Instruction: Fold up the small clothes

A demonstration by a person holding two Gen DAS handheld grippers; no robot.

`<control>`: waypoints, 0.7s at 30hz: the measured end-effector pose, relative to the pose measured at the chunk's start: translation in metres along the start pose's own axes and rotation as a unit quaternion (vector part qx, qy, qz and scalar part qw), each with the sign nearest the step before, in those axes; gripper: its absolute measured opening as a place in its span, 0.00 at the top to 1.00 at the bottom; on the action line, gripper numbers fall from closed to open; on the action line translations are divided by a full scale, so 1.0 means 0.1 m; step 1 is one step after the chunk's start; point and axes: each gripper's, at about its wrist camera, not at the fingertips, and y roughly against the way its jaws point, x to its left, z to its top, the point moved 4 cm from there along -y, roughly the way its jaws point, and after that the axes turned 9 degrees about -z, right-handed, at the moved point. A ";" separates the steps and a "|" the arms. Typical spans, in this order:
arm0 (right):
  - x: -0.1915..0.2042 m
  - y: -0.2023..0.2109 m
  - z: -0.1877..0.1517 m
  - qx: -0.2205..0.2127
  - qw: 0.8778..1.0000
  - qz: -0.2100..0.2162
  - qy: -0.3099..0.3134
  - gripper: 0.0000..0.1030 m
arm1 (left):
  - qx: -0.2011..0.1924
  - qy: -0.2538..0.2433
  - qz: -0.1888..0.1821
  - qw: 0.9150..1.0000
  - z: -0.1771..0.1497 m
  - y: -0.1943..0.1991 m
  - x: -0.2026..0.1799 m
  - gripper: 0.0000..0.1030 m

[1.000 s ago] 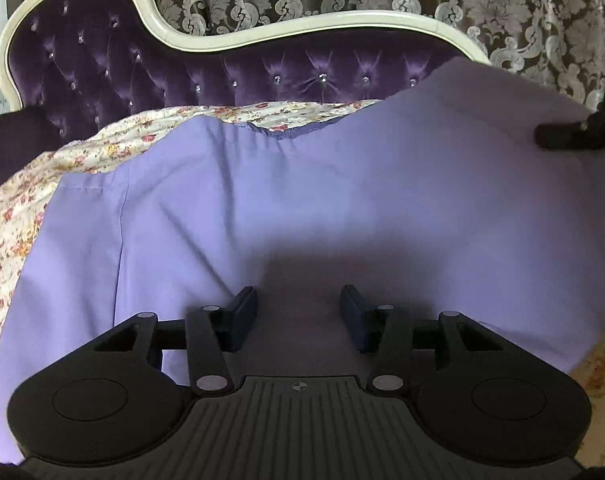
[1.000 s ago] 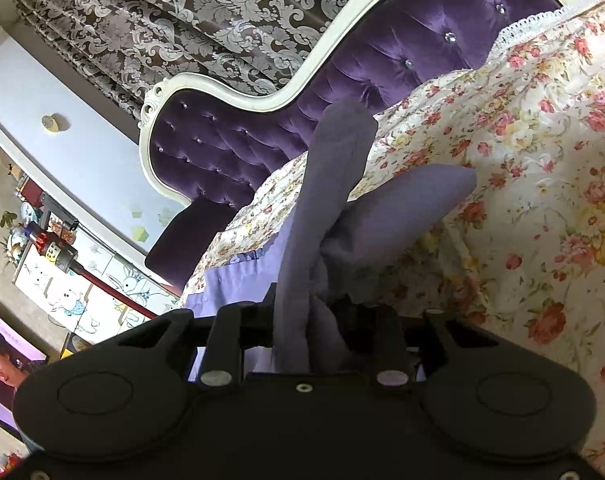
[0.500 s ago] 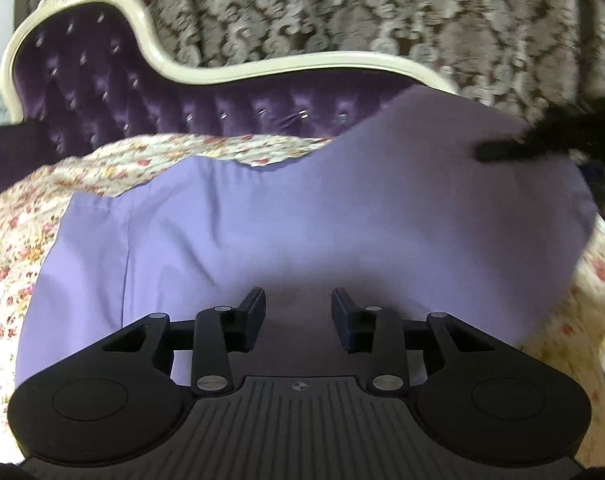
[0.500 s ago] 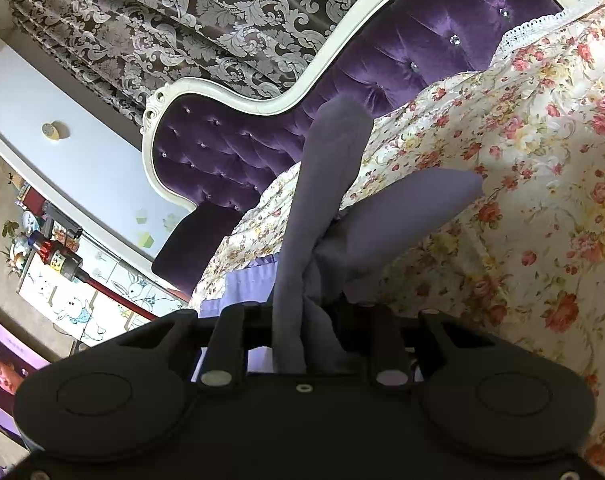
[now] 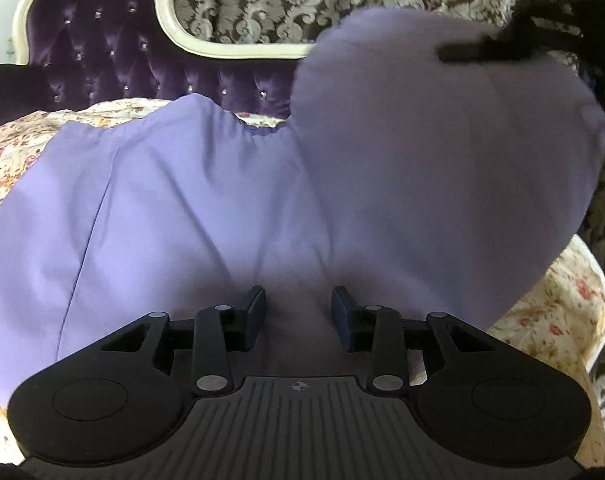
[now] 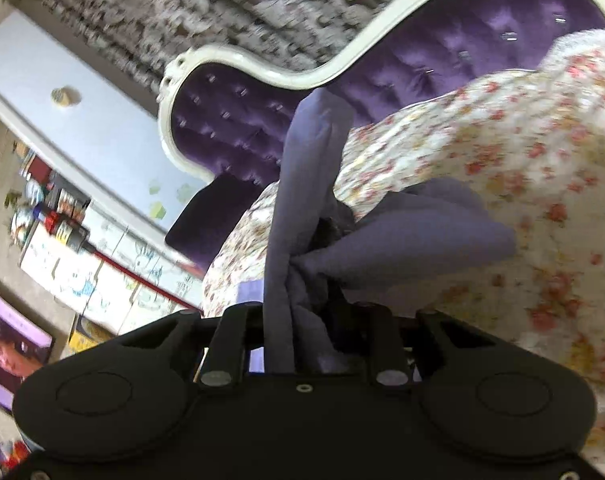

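Note:
A lavender garment [image 5: 174, 208] lies spread on a floral bedspread [image 5: 542, 312]. My left gripper [image 5: 299, 310] hovers low over its near middle. Its fingers stand apart, the cloth lies under them and nothing is pinched. In the left wrist view my right gripper [image 5: 458, 51] shows dark and blurred at the upper right, holding the garment's right side lifted into a big raised flap [image 5: 442, 152]. In the right wrist view the right gripper [image 6: 310, 320] has a bunched fold of the lavender garment [image 6: 302, 184] between its jaws, which are closing on it. The cloth hides its fingertips.
A purple tufted headboard [image 5: 102, 52] with a cream frame rises behind the bed, with a patterned curtain [image 5: 262, 0] beyond it. The bedspread's edge drops off at the right. The right wrist view shows a wall and a low shelf of toys [image 6: 54, 216] to the left.
The right gripper has risen with the garment's right side, which now stands up as a flap against the curtain. The left gripper's fingers have narrowed a little and shifted over the cloth.

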 end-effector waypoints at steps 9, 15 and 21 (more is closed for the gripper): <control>0.86 -0.77 -0.21 0.089 0.992 0.000 0.089 0.71 | -0.023 0.046 -0.022 0.998 -0.02 0.15 0.09 0.67; 1.16 -1.29 -0.54 0.140 0.981 -0.009 0.132 0.71 | -0.011 0.090 -0.049 0.995 -0.05 0.44 0.29 0.67; 1.39 -1.46 -0.76 0.142 0.972 -0.013 0.186 0.71 | -0.002 0.089 -0.066 0.994 -0.01 0.89 0.53 0.67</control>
